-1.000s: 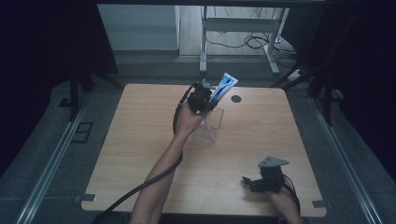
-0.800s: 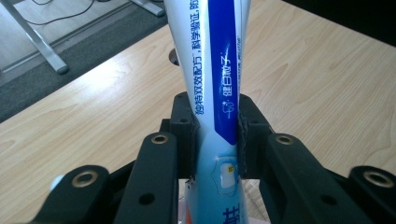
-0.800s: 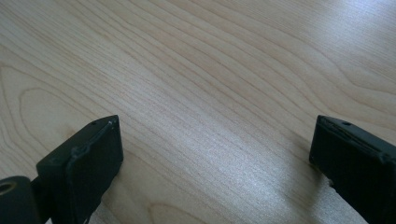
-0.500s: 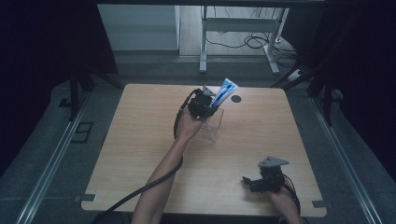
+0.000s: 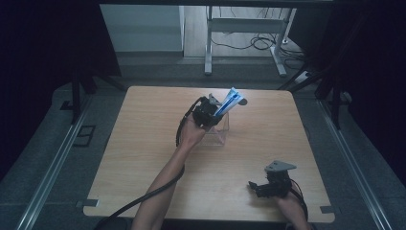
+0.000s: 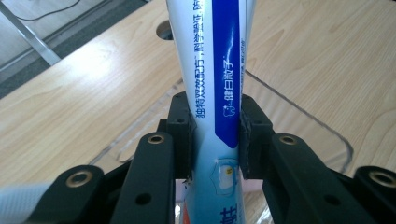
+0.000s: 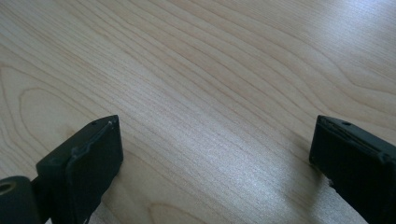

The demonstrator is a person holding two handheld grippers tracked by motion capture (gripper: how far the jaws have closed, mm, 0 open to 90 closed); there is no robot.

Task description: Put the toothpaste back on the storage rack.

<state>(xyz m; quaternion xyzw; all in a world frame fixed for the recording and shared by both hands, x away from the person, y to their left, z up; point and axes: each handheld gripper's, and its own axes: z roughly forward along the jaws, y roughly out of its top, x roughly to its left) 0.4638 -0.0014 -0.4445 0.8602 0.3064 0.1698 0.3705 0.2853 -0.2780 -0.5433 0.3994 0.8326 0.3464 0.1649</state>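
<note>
Left gripper [image 5: 210, 111]: clamped on a white and blue tube [image 6: 219, 84], one black pad against each side of it; the jaws stand fairly narrow, set to the width of the tube.
Tube: held over the far middle of the wooden table [image 5: 143, 143], slanting up and to the far right in the high view, its far end past the gripper.
Clear container [image 5: 221, 133]: a see-through box standing on the table, directly below and just near of the left gripper; its rim shows beneath the tube in the left gripper view.
Right gripper [image 5: 263, 188]: low over the near right part of the table, well apart from the tube and container; jaws spread wide with bare wood between them.
Dark round spot [image 5: 242, 101]: on the tabletop, just far right of the tube's end.
</note>
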